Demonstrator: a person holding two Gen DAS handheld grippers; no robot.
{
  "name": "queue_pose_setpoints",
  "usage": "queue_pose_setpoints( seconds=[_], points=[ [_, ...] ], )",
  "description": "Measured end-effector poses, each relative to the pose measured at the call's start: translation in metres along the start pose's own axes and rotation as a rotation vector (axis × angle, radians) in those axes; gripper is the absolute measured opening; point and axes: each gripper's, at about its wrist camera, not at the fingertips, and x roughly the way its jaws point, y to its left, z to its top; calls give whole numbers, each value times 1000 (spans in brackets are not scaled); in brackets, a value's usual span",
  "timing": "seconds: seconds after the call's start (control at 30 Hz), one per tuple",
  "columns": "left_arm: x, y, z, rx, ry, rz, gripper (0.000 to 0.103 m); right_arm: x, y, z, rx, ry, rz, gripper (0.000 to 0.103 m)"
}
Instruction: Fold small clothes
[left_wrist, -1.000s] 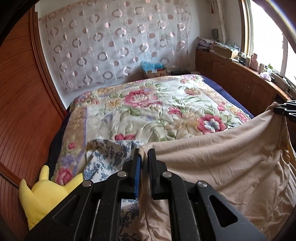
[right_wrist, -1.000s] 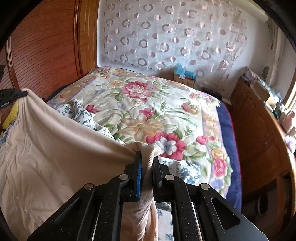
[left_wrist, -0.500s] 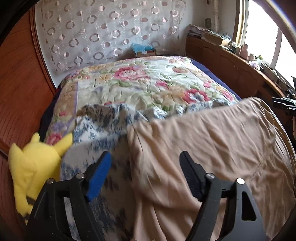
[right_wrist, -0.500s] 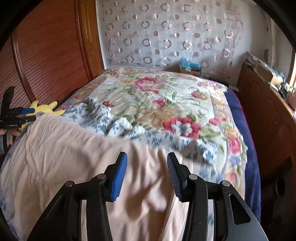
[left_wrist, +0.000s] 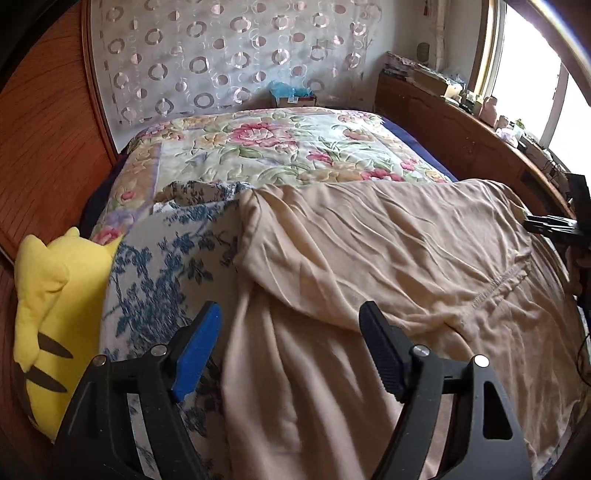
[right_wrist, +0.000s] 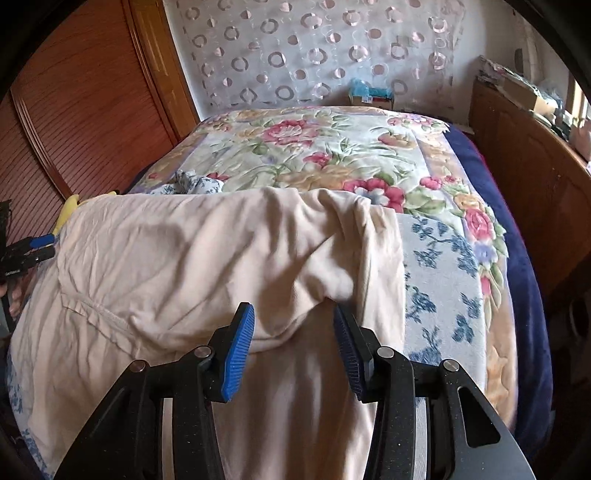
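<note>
Garment: I see the beige, wrinkled cotton garment (left_wrist: 388, 251) lying folded over on the near end of the bed, atop a white cloth with blue flower print (left_wrist: 162, 266).
Left gripper (left_wrist: 291, 343): released; my jaws have just been opening and stand wide above the beige cloth, not pressing it.
Right gripper (right_wrist: 293, 339): released too, jaws just opened, the folded edge below them.
Bed: floral quilt (right_wrist: 332, 147) covers the far end.
Left edge: yellow plush toy (left_wrist: 48, 295).
</note>
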Motion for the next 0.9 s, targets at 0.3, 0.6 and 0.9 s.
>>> queue_pose_setpoints(
  seconds=[0.3,0.6,0.9],
  points=[
    [-3,-12,0,-3,-10,-61,71,10,-11,8,43,-20,-40,47],
    [17,-4,5,-44,38,-47,48,25,2,-4,16,-57,-67,48],
    [30,6,27,-62,28,-31,48,25,-2,-5,18,-59,-57,49]
  ],
)
